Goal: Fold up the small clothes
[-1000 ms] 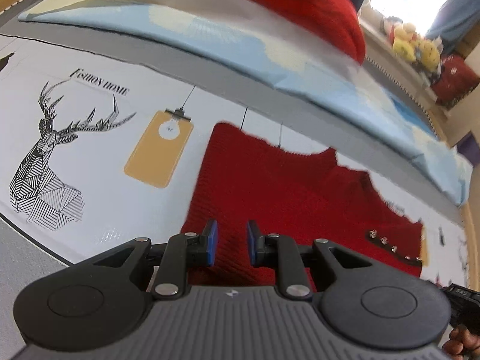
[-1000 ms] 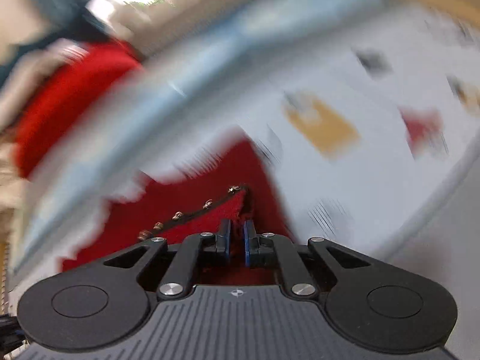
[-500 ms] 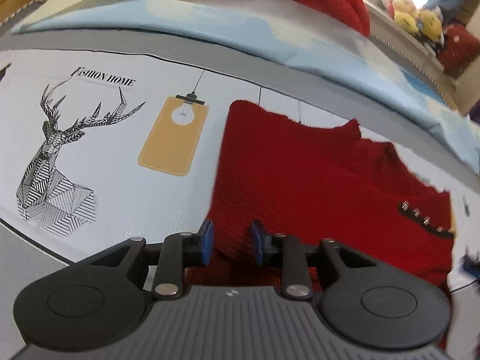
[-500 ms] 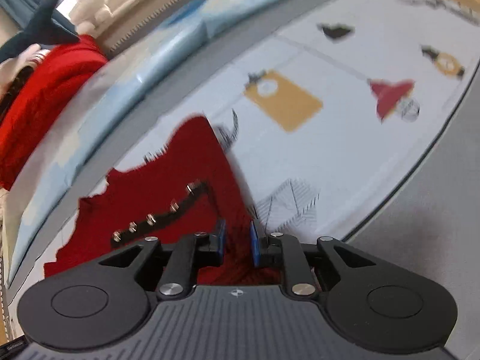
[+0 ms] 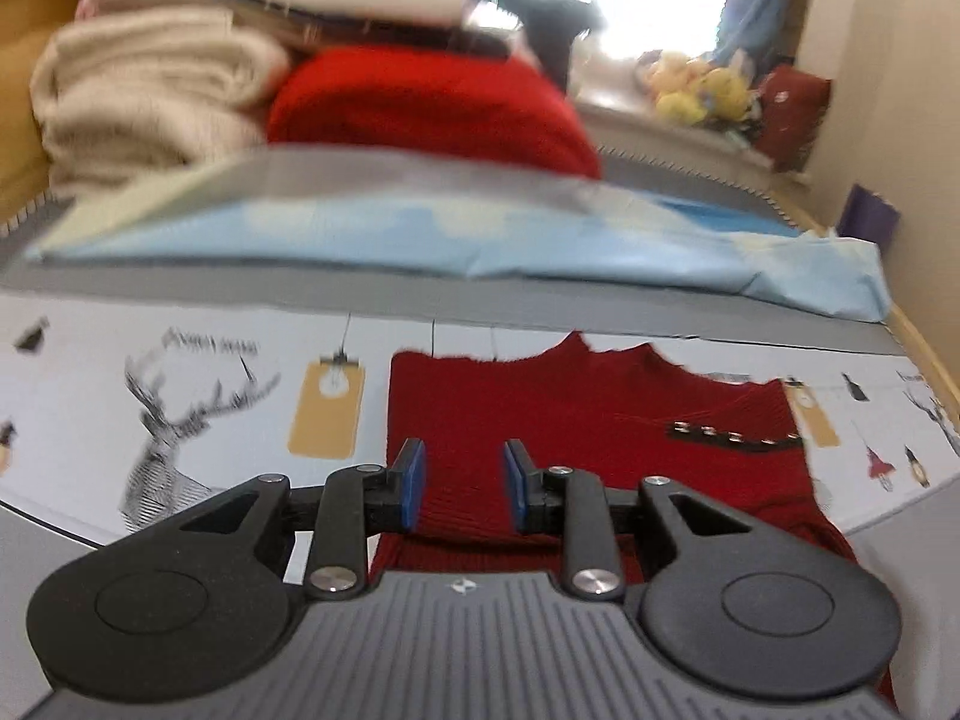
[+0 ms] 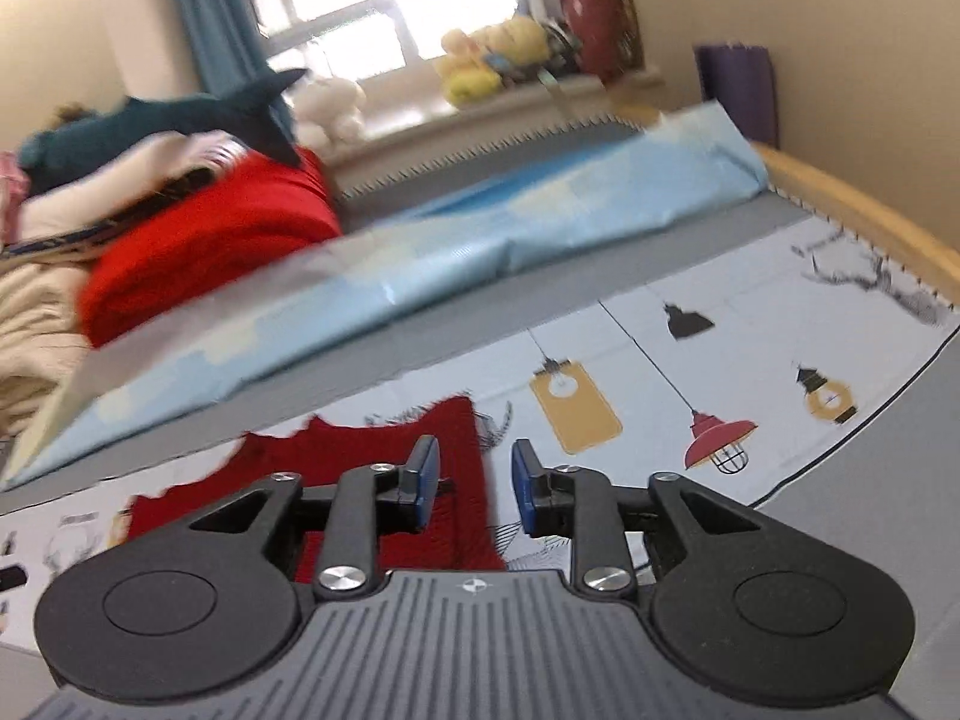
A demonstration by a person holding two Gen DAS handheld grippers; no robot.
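A small red knit garment (image 5: 576, 420) lies flat on a white printed sheet (image 5: 198, 414), with a black studded strip (image 5: 732, 437) near its right edge. My left gripper (image 5: 461, 483) is open and empty, over the garment's near left part. In the right wrist view the same red garment (image 6: 384, 468) lies low and left. My right gripper (image 6: 474, 483) is open and empty, over the garment's right edge where it meets the printed sheet (image 6: 720, 372).
A folded light blue cover (image 5: 480, 240) lies behind the sheet. A stack of folded clothes, cream (image 5: 144, 96) and red (image 5: 432, 102), stands at the back left. Plush toys (image 6: 492, 60) sit on the window sill. A wooden bed edge (image 6: 852, 204) runs at the right.
Both grippers have opened wider and pulled back and up from the garment. The right gripper has let go of the garment's right edge. The garment now lies flat.
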